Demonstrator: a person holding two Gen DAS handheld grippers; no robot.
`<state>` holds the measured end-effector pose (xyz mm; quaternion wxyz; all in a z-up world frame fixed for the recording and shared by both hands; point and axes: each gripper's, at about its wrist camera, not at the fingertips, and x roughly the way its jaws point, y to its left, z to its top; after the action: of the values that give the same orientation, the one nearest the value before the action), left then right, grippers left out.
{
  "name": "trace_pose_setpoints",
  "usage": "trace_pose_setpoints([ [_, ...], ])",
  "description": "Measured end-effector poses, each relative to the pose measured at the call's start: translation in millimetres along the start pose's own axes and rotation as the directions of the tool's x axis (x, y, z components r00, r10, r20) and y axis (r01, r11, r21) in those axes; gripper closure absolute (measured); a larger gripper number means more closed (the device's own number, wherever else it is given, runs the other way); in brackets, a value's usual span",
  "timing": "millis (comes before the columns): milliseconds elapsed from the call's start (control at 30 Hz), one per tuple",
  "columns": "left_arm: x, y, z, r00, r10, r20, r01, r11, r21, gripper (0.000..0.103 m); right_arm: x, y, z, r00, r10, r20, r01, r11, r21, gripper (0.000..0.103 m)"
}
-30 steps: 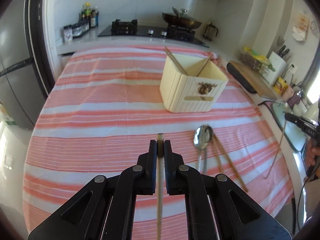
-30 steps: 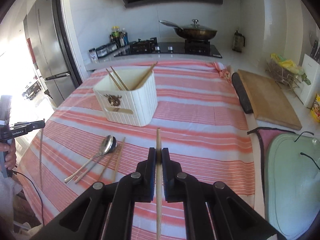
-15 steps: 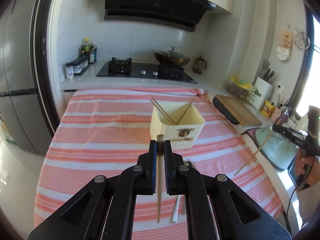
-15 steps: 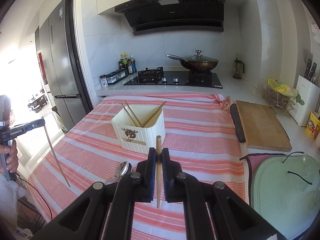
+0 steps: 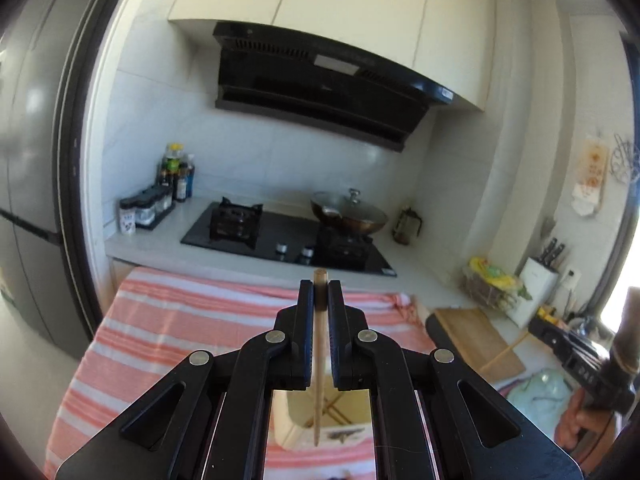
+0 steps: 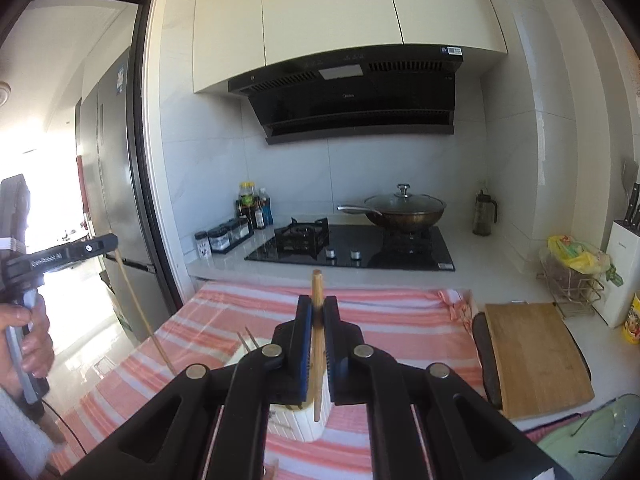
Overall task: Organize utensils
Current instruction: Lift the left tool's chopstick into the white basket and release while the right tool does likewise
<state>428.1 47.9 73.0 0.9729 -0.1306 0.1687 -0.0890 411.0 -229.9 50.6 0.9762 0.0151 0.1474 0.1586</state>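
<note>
My left gripper (image 5: 320,286) is shut on a wooden chopstick (image 5: 319,380) that hangs nearly upright, its tip over the cream utensil holder (image 5: 288,428), which has chopsticks inside. My right gripper (image 6: 317,302) is shut on another wooden chopstick (image 6: 317,360), its tip in front of the holder (image 6: 298,426). The left gripper (image 6: 102,244) with its chopstick (image 6: 140,312) shows at the left of the right wrist view. The right gripper (image 5: 560,338) shows at the right of the left wrist view. The spoons on the cloth are hidden.
The red-striped tablecloth (image 6: 400,320) covers the table. A wooden cutting board (image 6: 536,356) lies at the right. A stove with a lidded wok (image 6: 404,210) stands behind. Spice jars (image 6: 224,236) stand at the back left. A fridge (image 6: 108,184) stands at the left.
Both grippers have risen and tilted up, carrying their chopsticks from low over the cloth to above the holder. The chopsticks now hang steeply downward.
</note>
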Motion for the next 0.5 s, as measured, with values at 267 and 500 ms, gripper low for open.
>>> trace_pose_setpoints([
  [267,89.0,23.4,-36.6,0.991,0.073,-0.113,-0.089,0.986,-0.141,0.098,98.5,-13.5,-23.8,0.989,0.100,-0.108,-0.075,0.975,0.211,0.097],
  [500,139.5,32.4,-84.3,0.947,0.033,-0.320,-0.076,0.990,-0.120,0.098,193.2,-31.5,-85.5,0.898,0.219,-0.382,-0.054,0.915,0.399,0.097],
])
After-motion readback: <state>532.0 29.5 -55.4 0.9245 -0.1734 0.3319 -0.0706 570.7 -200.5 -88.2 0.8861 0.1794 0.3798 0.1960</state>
